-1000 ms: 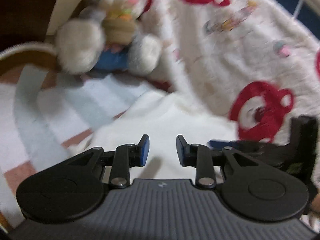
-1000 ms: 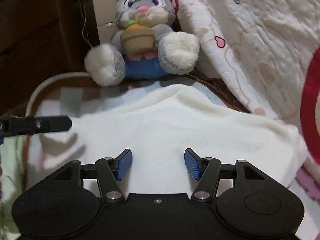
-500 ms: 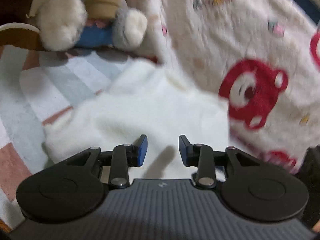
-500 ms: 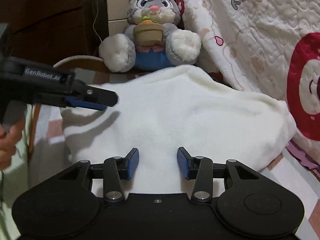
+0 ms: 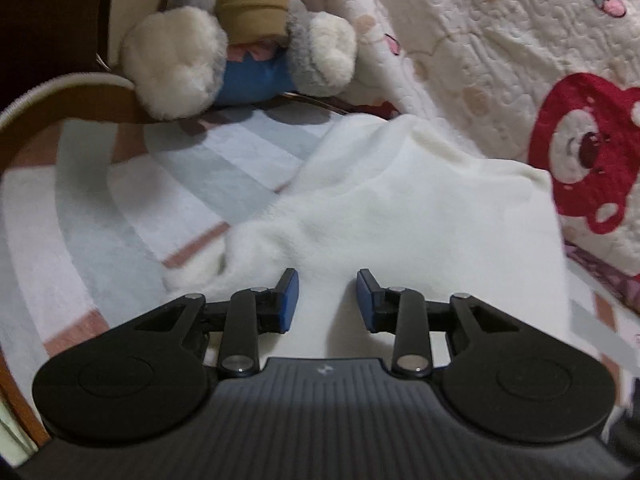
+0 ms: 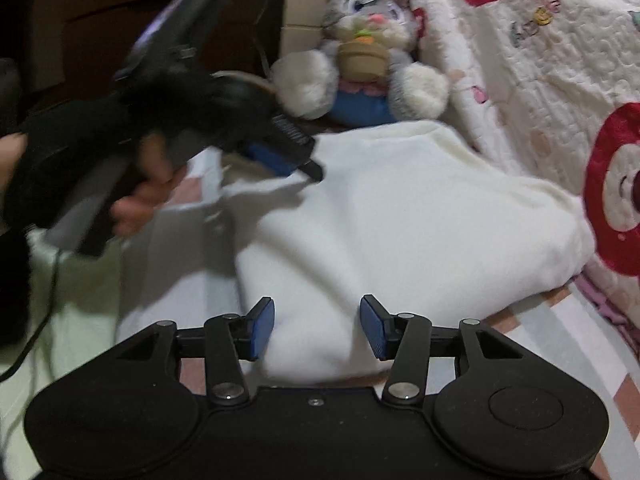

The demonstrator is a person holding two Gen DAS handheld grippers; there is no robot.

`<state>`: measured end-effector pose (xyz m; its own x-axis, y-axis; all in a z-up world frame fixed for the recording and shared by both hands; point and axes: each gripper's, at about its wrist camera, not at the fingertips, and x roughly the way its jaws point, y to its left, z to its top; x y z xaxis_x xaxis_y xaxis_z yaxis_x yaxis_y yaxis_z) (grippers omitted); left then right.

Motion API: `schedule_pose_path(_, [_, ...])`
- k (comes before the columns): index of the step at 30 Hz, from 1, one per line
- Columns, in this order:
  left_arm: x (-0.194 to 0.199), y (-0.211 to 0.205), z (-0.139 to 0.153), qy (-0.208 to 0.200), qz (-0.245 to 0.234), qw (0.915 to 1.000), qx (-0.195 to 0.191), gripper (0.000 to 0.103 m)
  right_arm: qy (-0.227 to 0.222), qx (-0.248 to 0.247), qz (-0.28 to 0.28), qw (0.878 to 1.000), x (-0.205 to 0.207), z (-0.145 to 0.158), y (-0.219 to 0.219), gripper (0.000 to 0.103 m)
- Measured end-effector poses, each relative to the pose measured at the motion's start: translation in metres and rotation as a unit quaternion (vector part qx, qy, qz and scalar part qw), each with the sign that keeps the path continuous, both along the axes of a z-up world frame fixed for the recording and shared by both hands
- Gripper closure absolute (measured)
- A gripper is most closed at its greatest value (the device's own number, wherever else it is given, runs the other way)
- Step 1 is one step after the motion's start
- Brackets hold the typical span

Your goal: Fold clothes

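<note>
Inspection from my own two grippers. Largest item: the quilted blanket with red bear prints, banked up ahead and to the right of both tools. Below it lies the striped rug, running under and to the left of my left gripper. The task's thing, the white fleece garment, lies on that rug directly ahead of and beneath both pairs of fingers, its right edge against the blanket. A plush rabbit sits well beyond the garment, ahead and slightly left. My left gripper is released: a clear gap between the blue pads, nothing pinched, fleece showing through the gap. My right gripper is likewise released and stands wider; its jaws have just been opening further, with fleece visible in the gap but not pressed by either pad. In the right wrist view my left hand holds its tool up and to the left, fingers angled down over the garment's far left part. Both tools pitch downward toward the cloth. Judgement: the step in hand is taking hold of an edge to start a fold. To do it well, I should lower each tool onto an edge rather than the flat middle, and pinch one layer only.
</note>
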<state>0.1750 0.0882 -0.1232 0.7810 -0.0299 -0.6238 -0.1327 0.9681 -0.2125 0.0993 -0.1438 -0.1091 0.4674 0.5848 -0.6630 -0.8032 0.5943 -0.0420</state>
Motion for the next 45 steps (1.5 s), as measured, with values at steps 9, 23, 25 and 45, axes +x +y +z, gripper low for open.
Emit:
schedule_pose_path(9, [-0.015, -0.014, 0.018, 0.028, -0.012, 0.9995, 0.008, 0.056, 0.033, 0.061, -0.054, 0.996, -0.015, 0.022, -0.06, 0.05])
schedule_pose_path(23, [-0.09, -0.063, 0.047, 0.055, -0.022, 0.9974, 0.043, 0.02, 0.004, 0.086, -0.108, 0.99, -0.017, 0.059, -0.091, 0.043])
schedule_pose_path(25, [-0.105, -0.073, 0.055, 0.058, -0.026, 0.9975, 0.032, 0.015, 0.005, 0.09, -0.121, 0.989, -0.021, 0.063, -0.096, 0.041])
schedule_pose_path(45, [-0.215, -0.142, 0.127, 0.049, 0.014, 0.9945, 0.092, 0.004, 0.016, 0.163, -0.121, 0.979, -0.109, 0.116, -0.142, 0.02])
